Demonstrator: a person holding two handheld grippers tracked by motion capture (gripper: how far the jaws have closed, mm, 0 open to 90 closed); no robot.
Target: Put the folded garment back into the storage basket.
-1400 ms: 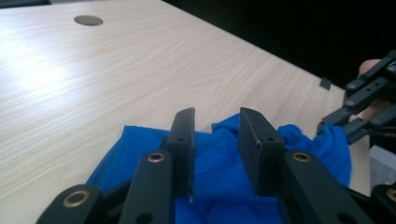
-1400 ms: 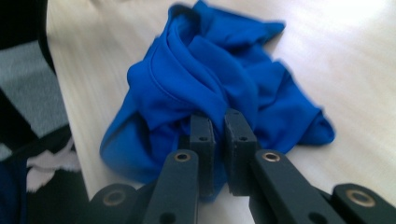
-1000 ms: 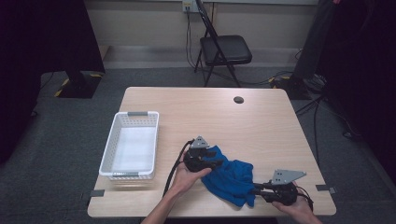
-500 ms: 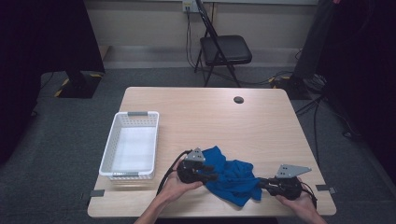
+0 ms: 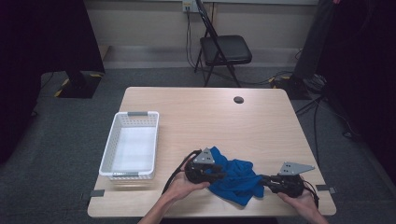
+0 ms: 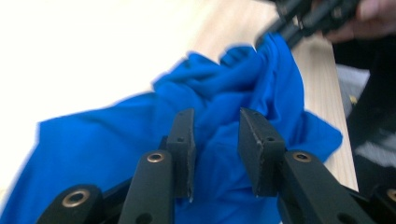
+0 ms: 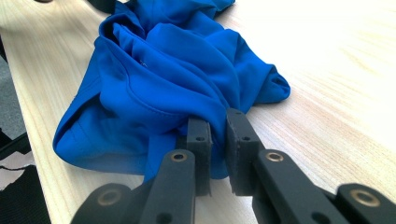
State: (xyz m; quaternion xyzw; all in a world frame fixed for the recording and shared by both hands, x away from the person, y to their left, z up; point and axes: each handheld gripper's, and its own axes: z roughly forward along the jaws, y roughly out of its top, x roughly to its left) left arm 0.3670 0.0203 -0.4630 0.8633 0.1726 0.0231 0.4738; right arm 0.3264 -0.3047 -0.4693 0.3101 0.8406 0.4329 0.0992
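Note:
A crumpled blue cloth (image 5: 235, 178) lies near the table's front edge. My left gripper (image 5: 222, 173) sits at the cloth's left side and points right. In the left gripper view its jaws (image 6: 215, 116) have just been closing over a raised fold of the cloth (image 6: 219, 88), and a gap still shows between the pads. My right gripper (image 5: 262, 179) is at the cloth's right edge. Its pads (image 7: 218, 122) are pinched on a hem of the cloth (image 7: 154, 70). The right gripper (image 6: 299, 21) also shows far off in the left gripper view, holding the cloth's far corner.
A white plastic basket (image 5: 117, 140) stands on the table's left side. A small black disc (image 5: 238, 99) lies near the far edge. A black folding chair (image 5: 224, 49) is beyond the wooden table (image 5: 210, 116). Cables trail on the floor at the back right.
My left hand has pulled its gripper toward the table's front edge and the cloth's left side has shifted with it. The right gripper has stayed where it was.

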